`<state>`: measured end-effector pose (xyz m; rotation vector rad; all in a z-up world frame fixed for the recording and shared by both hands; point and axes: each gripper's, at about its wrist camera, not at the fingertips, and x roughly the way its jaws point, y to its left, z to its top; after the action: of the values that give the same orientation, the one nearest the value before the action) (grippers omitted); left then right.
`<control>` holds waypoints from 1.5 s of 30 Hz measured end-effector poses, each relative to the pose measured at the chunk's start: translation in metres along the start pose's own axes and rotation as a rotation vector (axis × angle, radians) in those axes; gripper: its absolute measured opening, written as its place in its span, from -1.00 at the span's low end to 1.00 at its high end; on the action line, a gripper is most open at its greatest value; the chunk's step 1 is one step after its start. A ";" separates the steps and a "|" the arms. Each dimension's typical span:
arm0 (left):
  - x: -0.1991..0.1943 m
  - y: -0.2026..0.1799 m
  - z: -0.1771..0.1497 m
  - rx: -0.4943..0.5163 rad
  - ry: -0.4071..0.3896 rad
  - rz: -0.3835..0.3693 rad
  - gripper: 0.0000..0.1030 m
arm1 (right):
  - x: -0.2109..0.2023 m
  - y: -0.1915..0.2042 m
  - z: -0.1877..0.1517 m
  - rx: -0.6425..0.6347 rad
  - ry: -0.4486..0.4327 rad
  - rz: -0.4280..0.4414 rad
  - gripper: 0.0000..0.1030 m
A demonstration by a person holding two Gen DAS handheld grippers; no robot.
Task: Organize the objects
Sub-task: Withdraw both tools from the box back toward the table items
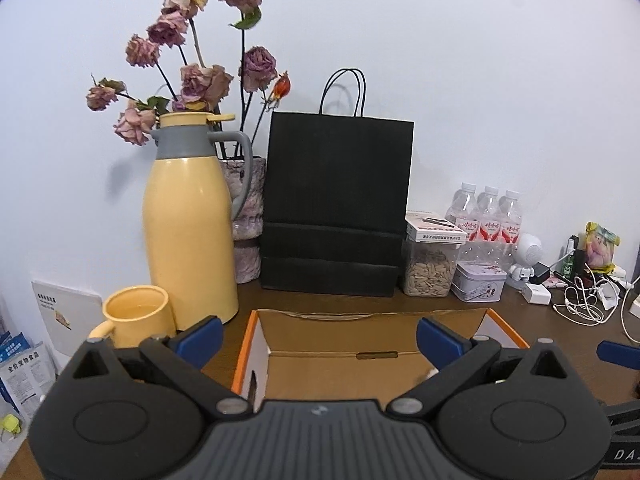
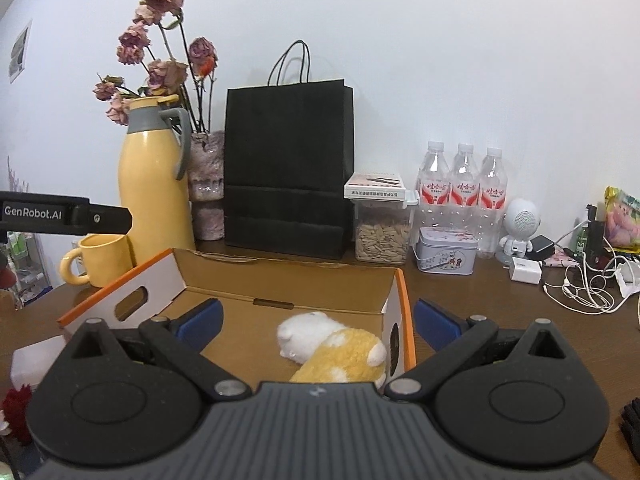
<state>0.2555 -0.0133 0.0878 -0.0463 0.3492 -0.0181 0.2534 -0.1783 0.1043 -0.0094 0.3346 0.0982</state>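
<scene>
In the right wrist view, a plush toy (image 2: 336,350) in white and yellow is seen lying on the floor of an open cardboard box (image 2: 288,276), low in the centre of the frame. The right gripper (image 2: 318,326) is held above the box with its jaws spread wide and nothing between them; the toy lies between the two blue fingertips (image 2: 200,322) as seen from the camera, nearer the right one, and is touched by neither. The box's right wall, edged in orange, stands just beside the toy.

In the left wrist view, the left gripper (image 1: 320,338) is likewise shown with its jaws spread and empty, pointed over the same cardboard box (image 1: 320,354). Only a small pale scrap at the lower right of the box floor (probably the toy, though it cannot be told for certain) is seen near the right fingertip.

Behind the box, along the wall, a yellow thermos jug (image 1: 188,220) is set at the left of the frame with a yellow mug (image 1: 136,316) just beside it, lower left. Dried roses (image 1: 200,52) rise at the upper left from a vase partly hidden behind the jug. A black paper bag (image 1: 336,208) stands upright in the centre. To its right a clear jar of seeds (image 1: 430,270) is placed with a small carton on its lid, then a decorated tin (image 1: 480,282) and three water bottles (image 1: 486,216). White cables (image 1: 584,304) are tangled at the far right of the brown table (image 1: 520,320).
</scene>
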 end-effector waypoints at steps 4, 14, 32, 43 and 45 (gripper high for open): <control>-0.020 0.008 -0.006 -0.003 -0.001 -0.002 1.00 | -0.017 0.004 -0.003 0.005 -0.007 0.003 1.00; -0.072 0.032 -0.025 -0.021 0.001 -0.016 1.00 | -0.056 0.017 -0.020 0.008 0.016 -0.006 1.00; -0.149 0.061 -0.081 0.010 0.038 -0.033 1.00 | -0.130 0.047 -0.058 0.003 0.036 0.014 1.00; -0.163 0.068 -0.126 -0.010 0.139 -0.029 1.00 | -0.156 0.053 -0.095 0.023 0.084 0.045 1.00; -0.166 0.069 -0.134 -0.025 0.155 -0.039 1.00 | -0.156 0.054 -0.102 0.023 0.108 0.051 1.00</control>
<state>0.0543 0.0546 0.0157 -0.0770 0.5037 -0.0563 0.0676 -0.1419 0.0593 0.0167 0.4443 0.1447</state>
